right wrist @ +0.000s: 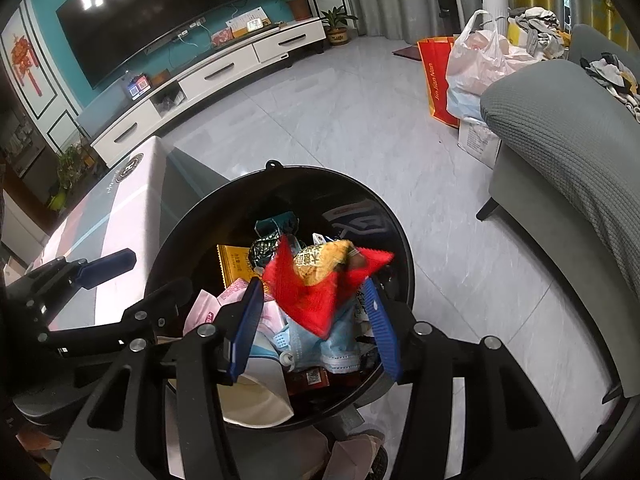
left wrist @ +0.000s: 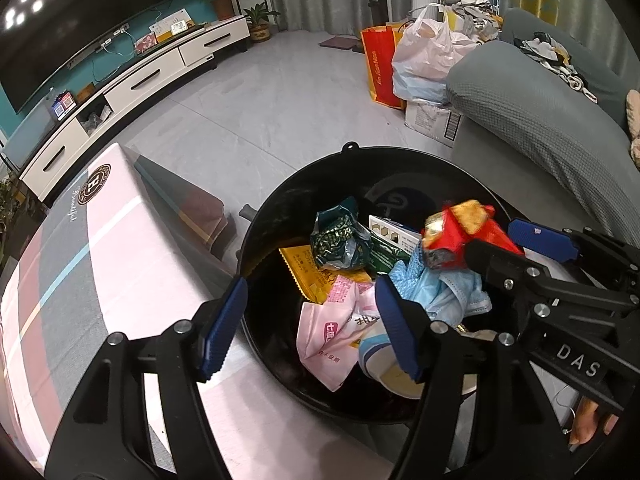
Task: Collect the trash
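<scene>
- Trash in hand was a crumpled red and gold foil snack wrapper (right wrist: 316, 280), which sat between the blue fingers of the right gripper (right wrist: 316, 320), directly above the round black plastic bin (right wrist: 276, 172).
- Whether the right gripper's pads actually pinched the wrapper or had just let go could not be told; its fingers stood fairly narrow, with the wrapper blurred between and ahead of them.
- In the left wrist view the same wrapper (left wrist: 460, 232) hung at the right gripper's tip (left wrist: 508, 248), over the bin's right-hand side (left wrist: 360, 156).
- The left gripper (left wrist: 308, 320) was spread wide and held nothing; one finger lay over the pink and grey patterned bench (left wrist: 100, 260), the other over the bin's opening.
- Already in the bin were a pink sachet (left wrist: 328, 332), a light blue face mask (left wrist: 440, 292), a dark green crumpled packet (left wrist: 340, 240), a yellow packet (left wrist: 308, 272) and a white paper cup (right wrist: 256, 404).
- The step in hand looked like the drop of the wrapper into the bin.
- The next move probably called for the right gripper to part fully, clear the rim, then go for any remaining litter; none showed on the visible bench.
</scene>
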{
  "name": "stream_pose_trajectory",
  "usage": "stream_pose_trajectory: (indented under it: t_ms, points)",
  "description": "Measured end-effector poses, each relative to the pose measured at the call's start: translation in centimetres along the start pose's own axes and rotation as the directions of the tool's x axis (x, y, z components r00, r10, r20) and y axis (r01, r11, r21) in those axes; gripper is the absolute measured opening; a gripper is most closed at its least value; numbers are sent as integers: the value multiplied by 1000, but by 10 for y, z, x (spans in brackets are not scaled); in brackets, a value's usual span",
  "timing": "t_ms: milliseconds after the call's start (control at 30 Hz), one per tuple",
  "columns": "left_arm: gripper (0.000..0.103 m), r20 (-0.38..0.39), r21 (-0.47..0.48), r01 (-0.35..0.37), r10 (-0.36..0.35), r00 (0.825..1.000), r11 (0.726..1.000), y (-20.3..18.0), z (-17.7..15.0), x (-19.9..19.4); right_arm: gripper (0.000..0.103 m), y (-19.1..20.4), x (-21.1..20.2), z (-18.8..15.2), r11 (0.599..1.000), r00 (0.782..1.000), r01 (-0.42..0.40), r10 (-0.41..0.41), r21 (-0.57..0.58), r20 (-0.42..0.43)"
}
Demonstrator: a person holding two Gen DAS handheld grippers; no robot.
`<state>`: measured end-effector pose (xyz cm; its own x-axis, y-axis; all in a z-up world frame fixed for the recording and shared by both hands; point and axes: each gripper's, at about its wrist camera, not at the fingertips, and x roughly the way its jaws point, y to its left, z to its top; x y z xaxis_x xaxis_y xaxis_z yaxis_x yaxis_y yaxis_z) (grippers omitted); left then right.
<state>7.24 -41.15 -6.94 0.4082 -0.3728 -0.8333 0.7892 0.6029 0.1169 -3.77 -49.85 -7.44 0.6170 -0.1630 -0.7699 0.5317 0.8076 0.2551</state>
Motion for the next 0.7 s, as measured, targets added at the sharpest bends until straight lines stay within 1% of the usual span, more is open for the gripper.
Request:
stream_pose_trajectory:
  t_ms: [367, 700]
  points:
    - [70, 21, -5, -1, 2, 1000, 1000, 3, 2, -7, 52, 1, -5, 1, 1000, 1000, 2, -2, -1, 10]
    - [79, 36, -18, 4, -3, 999, 1000, 5, 2, -12, 52, -1, -10, 3, 1000, 1000, 9, -9, 7, 15]
